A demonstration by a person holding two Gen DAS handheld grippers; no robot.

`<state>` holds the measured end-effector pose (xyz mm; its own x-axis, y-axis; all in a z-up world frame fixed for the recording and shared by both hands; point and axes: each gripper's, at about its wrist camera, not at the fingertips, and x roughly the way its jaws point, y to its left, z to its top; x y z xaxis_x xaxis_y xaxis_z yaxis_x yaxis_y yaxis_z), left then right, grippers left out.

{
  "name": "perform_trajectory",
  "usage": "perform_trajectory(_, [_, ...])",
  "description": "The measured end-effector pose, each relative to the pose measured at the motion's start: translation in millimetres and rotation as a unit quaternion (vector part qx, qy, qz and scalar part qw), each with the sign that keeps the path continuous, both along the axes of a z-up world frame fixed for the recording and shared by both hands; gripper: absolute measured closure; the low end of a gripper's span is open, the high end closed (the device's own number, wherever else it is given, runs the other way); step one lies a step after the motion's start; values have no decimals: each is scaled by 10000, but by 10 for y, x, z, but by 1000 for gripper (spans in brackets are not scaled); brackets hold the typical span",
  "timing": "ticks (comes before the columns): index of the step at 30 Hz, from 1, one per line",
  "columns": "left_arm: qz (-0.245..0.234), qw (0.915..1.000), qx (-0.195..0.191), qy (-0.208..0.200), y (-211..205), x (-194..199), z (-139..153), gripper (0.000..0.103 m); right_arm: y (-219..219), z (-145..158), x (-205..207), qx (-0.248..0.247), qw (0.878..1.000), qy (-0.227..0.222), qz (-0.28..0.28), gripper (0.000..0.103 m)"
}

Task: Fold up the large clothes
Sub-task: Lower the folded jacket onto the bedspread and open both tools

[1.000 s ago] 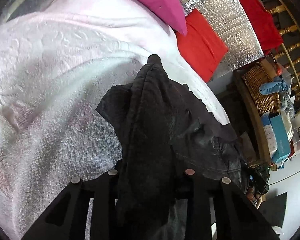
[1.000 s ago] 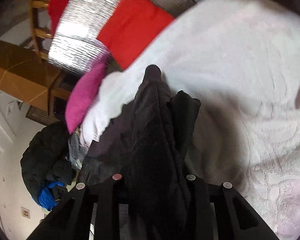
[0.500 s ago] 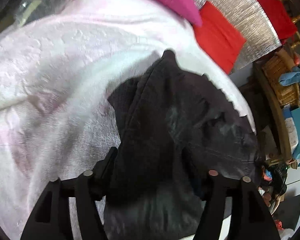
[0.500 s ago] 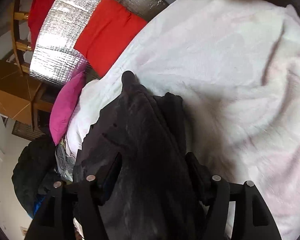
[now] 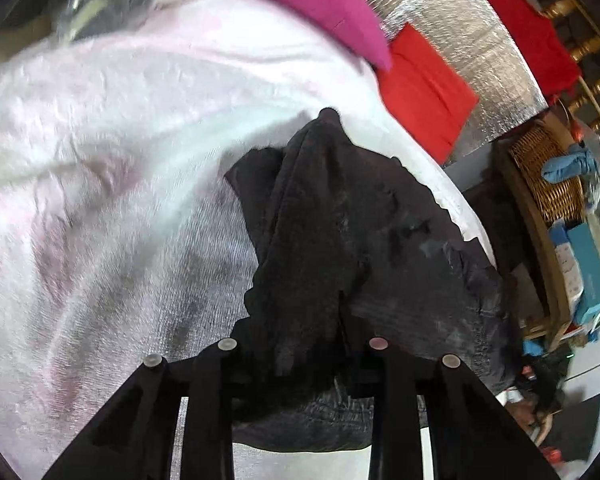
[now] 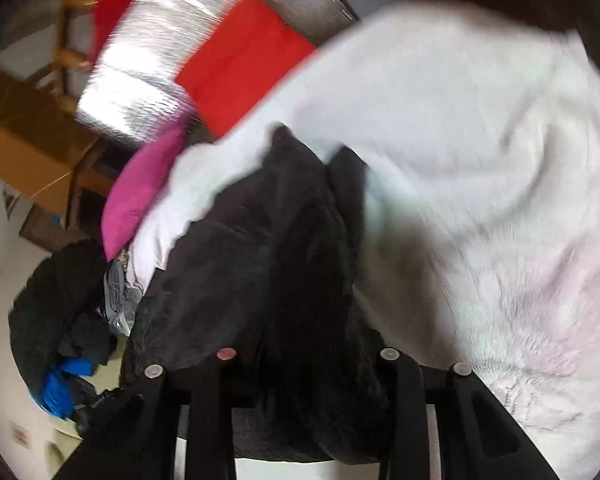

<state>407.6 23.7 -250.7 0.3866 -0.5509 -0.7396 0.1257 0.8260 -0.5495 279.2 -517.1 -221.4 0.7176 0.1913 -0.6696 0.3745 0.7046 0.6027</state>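
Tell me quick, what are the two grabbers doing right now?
Left gripper: jaws closing on the black garment, a bunch of it between the fingers.
Right gripper: jaws closing too, on that garment.

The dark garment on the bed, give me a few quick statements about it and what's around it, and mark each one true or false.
1. The dark garment lies over a pale pink blanket. True.
2. The garment is bright blue. False: it is black or dark grey.
3. Cloth sits between the fingers of both the left gripper and the right gripper. True.
4. A magenta pillow lies at the blanket's far edge. True.
5. The wicker basket sits on the blanket. False: it stands off the bed, on a wooden shelf.
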Motion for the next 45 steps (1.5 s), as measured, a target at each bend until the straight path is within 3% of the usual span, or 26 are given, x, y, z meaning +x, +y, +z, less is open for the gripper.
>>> perform_trajectory(2, [-4, 9998, 133, 144, -7, 22, -68, 72, 47, 36, -18, -202, 9998, -22, -54, 69])
perform_trajectory(4, [47, 9988, 147, 459, -20, 88, -210, 58, 30, -165, 53, -448, 9977, 487, -132, 67])
perform_trajectory(6, [133, 9980, 201, 593, -11, 123, -265, 43, -29, -366, 95, -287, 9966, 754, -174, 52])
perform_trajectory(7, [163, 9978, 207, 605, -2, 130, -264, 42, -85, -402, 71, -130, 9962, 789, -338, 45])
perform_trajectory(11, [316, 9976, 208, 581, 77, 127, -149, 42, -149, -191, -52, 61, 9972, 542, -518, 45])
perform_trajectory(16, [744, 9969, 128, -207, 208, 39, 227, 41, -140, 224, -387, -796, 9902, 138, -1142, 43])
perform_trajectory(19, [893, 9921, 125, -874, 250, -67, 446, 36, -52, 381, -484, -890, 9895, -284, -1104, 43])
perform_trajectory(22, [560, 9864, 534, -1452, -2, -173, 598, 36, 184, 460, -451, -923, 9914, -606, -696, 43])
perform_trajectory(25, [236, 9819, 886, -1659, -253, -225, 620, 35, 452, 468, -299, -1145, 9908, -659, -288, 47])
perform_trajectory(28, [-50, 9809, 1219, -1515, -461, -217, 527, 35, 685, 367, -41, -1268, 9907, -484, 101, 47])
perform_trajectory(30, [-177, 9781, 1764, -1093, -606, -139, 321, 33, 775, 225, 94, -1196, 9923, -230, 208, 47])
perform_trajectory(32, [-408, 9700, 2315, -613, -725, -76, 61, 29, 788, -89, 303, -1064, 9921, 556, 355, 47])
perform_trajectory(35, [-411, 9619, 2569, -841, -806, -106, 105, 26, 860, -109, 374, -1347, 9874, 699, 453, 47])
perform_trajectory(37, [-506, 9623, 2462, -1043, -832, -137, 203, 27, 885, -29, 351, -1293, 9887, 542, 527, 47])
perform_trajectory(39, [-439, 9672, 2214, -1163, -851, -149, 288, 27, 896, 86, 317, -1076, 9923, 51, 604, 47])
perform_trajectory(41, [-379, 9726, 1918, -1260, -886, -162, 374, 27, 962, 192, 332, -1237, 9899, -264, 643, 47])
perform_trajectory(43, [-360, 9748, 1728, -1363, -968, -166, 411, 25, 1056, 186, 406, -1326, 9879, -386, 710, 47])
perform_trajectory(45, [-380, 9739, 1772, -1364, -1125, -144, 383, 19, 1091, 87, 509, -1235, 9894, -281, 704, 47])
